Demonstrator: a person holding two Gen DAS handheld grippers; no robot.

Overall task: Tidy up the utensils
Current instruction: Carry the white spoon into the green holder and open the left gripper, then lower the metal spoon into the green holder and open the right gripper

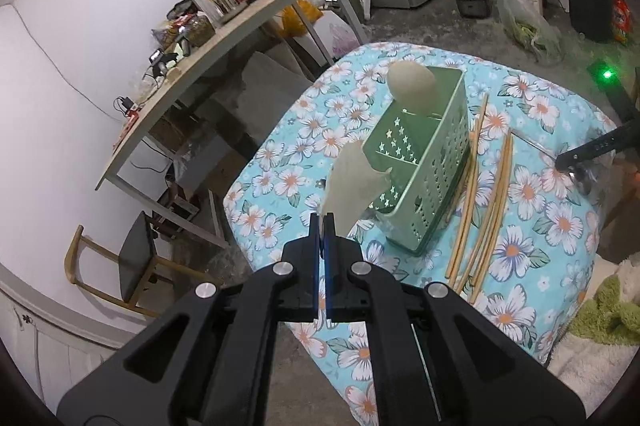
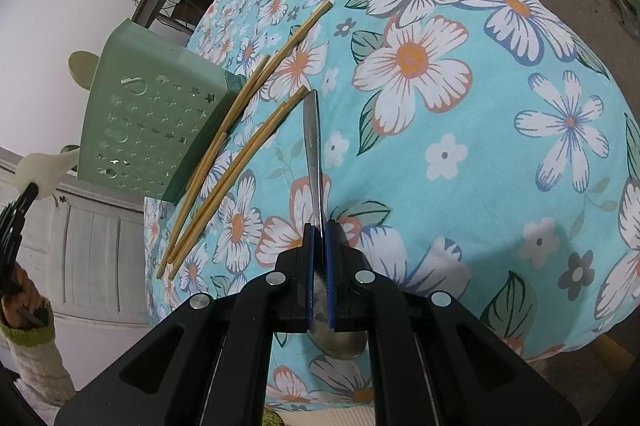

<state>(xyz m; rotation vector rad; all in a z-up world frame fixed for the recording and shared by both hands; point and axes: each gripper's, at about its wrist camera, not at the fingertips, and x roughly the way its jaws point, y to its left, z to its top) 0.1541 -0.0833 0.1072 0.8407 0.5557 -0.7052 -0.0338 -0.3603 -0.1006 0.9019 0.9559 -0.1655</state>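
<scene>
Flowered cloth (image 2: 500,186), turquoise with white blossoms, covered the low round surface where the sorting went on, with a cluttered wooden table (image 1: 224,38) against the white wall behind it. Between the closed fingers of the left gripper (image 1: 324,222) sat the end of a pale plastic rice paddle (image 1: 352,182), pinched by its handle so the broad blade rose ahead of the fingertips and leaned over the near end of the green caddy (image 1: 424,162); my guess was that it was being held by the tail so the blade could stay up once it dropped inside. Just beyond that blade, at the far end of the same caddy, a second pale utensil, a rounded spoon head (image 1: 410,80), already stood up out of its compartment. To the right of the left fingers, alongside the caddy's perforated wall, lay the bamboo chopsticks (image 1: 486,202); I counted about six, loose and roughly parallel, none yet put away. The right gripper (image 2: 319,230) had its fingers shut on a metal spoon (image 2: 314,146), gripped near the neck, the bowl tucked back under the jaws and the handle pointing straight out from the fingertips, low over the cloth, its tip just beside the nearest chopstick ends. It looked poised to be carried handle-first toward the caddy, which stood up and to the left of those fingers. So: one caddy, two pale utensils, one metal spoon, roughly six chopsticks.
</scene>
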